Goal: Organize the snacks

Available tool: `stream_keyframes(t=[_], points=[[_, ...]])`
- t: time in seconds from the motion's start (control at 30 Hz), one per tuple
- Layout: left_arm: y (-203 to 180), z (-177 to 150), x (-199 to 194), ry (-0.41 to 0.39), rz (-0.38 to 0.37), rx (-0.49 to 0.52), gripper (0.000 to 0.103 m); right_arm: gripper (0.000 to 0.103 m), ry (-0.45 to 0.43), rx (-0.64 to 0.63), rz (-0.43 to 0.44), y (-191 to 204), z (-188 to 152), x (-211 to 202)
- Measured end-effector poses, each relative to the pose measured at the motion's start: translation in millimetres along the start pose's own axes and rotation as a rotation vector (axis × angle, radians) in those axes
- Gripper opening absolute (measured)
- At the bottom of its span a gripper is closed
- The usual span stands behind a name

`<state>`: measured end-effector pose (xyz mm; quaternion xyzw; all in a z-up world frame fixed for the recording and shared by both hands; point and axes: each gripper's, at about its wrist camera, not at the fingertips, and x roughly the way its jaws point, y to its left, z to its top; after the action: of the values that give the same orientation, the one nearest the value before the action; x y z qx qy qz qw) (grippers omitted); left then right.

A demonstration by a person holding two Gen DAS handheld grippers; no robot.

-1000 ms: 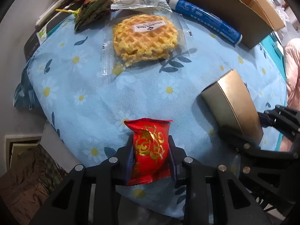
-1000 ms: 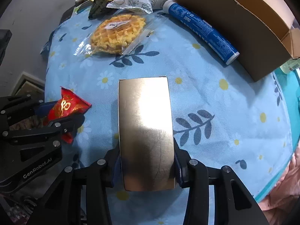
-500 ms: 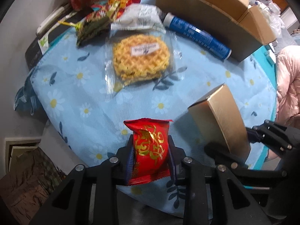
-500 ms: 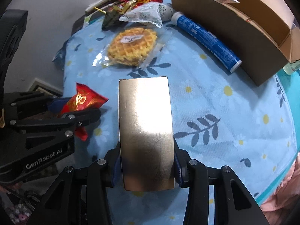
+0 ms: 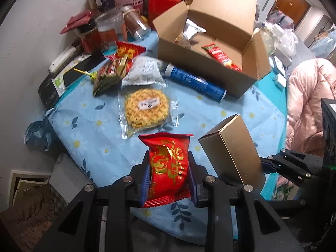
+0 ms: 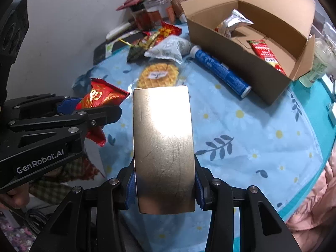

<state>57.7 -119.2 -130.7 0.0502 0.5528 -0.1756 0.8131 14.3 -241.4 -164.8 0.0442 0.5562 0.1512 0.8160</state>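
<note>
Presently, left gripper (image 5: pixel 169 178) clamps a red foil snack pouch with gold print (image 5: pixel 168 163); right gripper (image 6: pixel 164 187) clamps a gold rectangular carton (image 6: pixel 162 147). Ahead lies the open brown cardboard box (image 6: pixel 237 48); the glossy carton may slip, or the two loads collide.

Both the left gripper (image 5: pixel 169 175) and the right gripper (image 6: pixel 164 182) point steeply downward, side by side, jaws clamped.
</note>
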Motion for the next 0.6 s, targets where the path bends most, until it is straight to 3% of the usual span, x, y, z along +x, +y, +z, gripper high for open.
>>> stream_keyframes(t=[0.6], points=[[-33.5,80.4,-50.9,-0.183,-0.039,0.052,0.030,0.044,-0.190,0.018,-0.053,-32.3,56.8,-80.4]])
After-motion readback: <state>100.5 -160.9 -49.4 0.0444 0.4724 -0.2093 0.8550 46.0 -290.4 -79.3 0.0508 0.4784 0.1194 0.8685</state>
